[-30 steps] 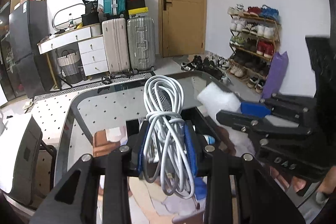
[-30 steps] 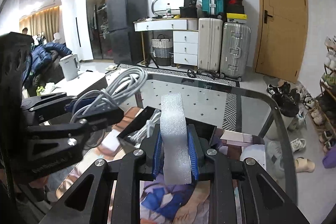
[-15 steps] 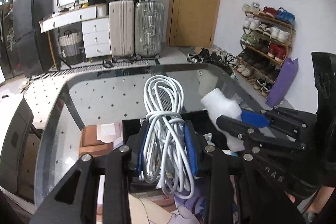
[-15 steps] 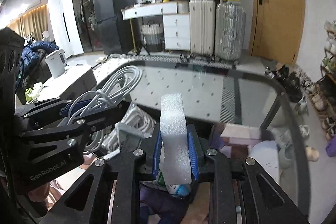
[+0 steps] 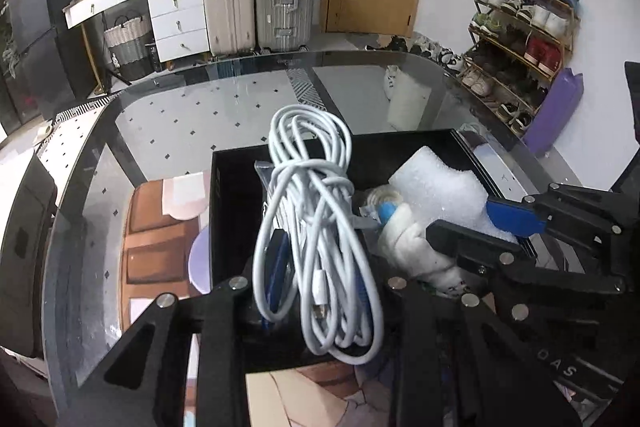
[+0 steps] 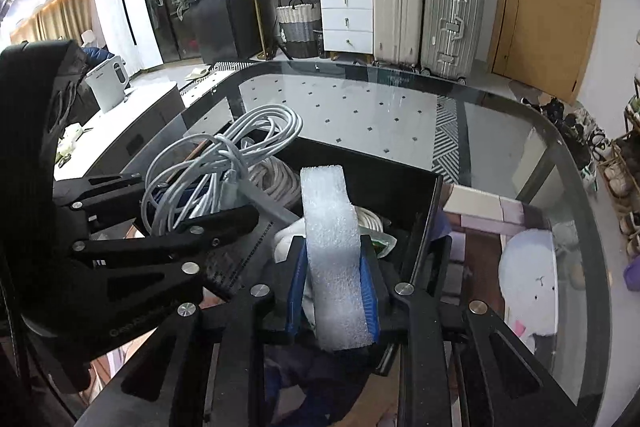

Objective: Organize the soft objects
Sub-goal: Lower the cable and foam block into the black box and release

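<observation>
Where cable bundle (image 5: 316,227) hangs, left gripper (image 5: 320,275) pads hide

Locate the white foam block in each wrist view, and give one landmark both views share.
Left wrist view: the white foam block sits right of centre, held by the right gripper over the black box.
Right wrist view: the block stands upright at lower centre, clamped between the blue pads.
Shared landmark: the silver suitcase beside the wooden door.

box floor (image 5: 240,227) — mostly hidden by cable bundle (image 5: 316,211) | blue-capped item (image 5: 386,213) — unidentifiable
</observation>
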The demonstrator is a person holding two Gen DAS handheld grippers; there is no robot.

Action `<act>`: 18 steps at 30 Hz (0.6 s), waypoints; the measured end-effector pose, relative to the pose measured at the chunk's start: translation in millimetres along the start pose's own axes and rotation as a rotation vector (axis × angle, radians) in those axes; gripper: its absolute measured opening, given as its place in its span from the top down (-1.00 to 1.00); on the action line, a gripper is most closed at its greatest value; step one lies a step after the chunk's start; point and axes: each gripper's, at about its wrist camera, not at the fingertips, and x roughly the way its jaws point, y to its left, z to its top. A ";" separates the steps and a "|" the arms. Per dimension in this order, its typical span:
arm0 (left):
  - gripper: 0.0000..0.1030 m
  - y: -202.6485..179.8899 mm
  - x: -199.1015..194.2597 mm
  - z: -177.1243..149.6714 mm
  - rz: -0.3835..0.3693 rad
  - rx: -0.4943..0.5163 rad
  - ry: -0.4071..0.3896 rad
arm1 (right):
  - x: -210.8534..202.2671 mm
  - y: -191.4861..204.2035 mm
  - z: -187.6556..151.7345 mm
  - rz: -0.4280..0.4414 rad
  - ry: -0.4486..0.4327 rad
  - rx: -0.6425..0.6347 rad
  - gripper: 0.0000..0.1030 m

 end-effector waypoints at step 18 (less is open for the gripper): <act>0.37 -13.2 -24.9 -22.8 -0.007 0.043 0.039 | -17.6 11.8 -25.6 0.017 0.075 -0.045 0.35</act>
